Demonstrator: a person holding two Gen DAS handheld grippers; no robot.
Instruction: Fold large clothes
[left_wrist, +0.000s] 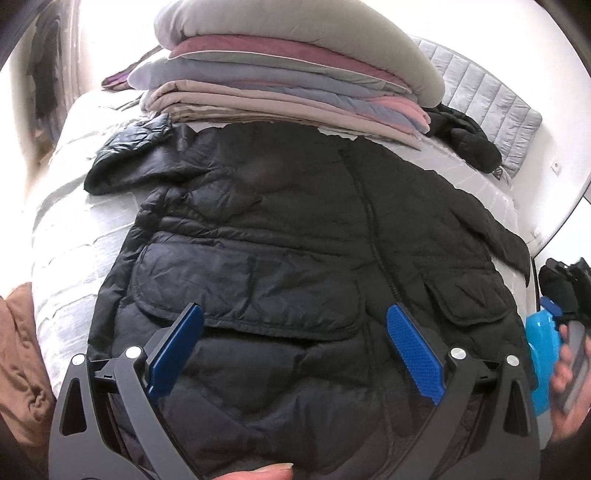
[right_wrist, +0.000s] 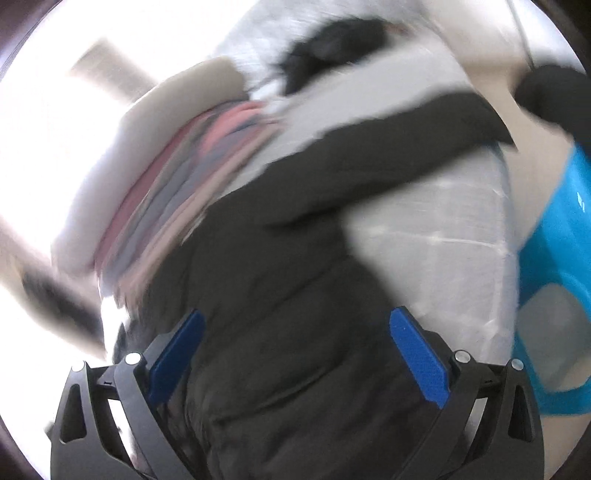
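Observation:
A large black quilted puffer jacket (left_wrist: 295, 240) lies spread front-up on a bed, zipper down the middle, two flap pockets near the hem. One sleeve stretches to the left. My left gripper (left_wrist: 295, 350) hovers open over the hem, blue pads wide apart, nothing between them. The right wrist view is motion-blurred: the same jacket (right_wrist: 280, 295) fills the lower middle, its sleeve (right_wrist: 388, 147) reaching up right. My right gripper (right_wrist: 295, 354) is open above the jacket's body, holding nothing.
A tall stack of folded blankets and clothes (left_wrist: 295, 77) sits just behind the jacket's collar. Another black garment (left_wrist: 469, 136) and a grey quilted cover (left_wrist: 491, 103) lie at the back right. A bright blue object (right_wrist: 554, 236) stands beside the bed. Brown fabric (left_wrist: 22, 354) at left.

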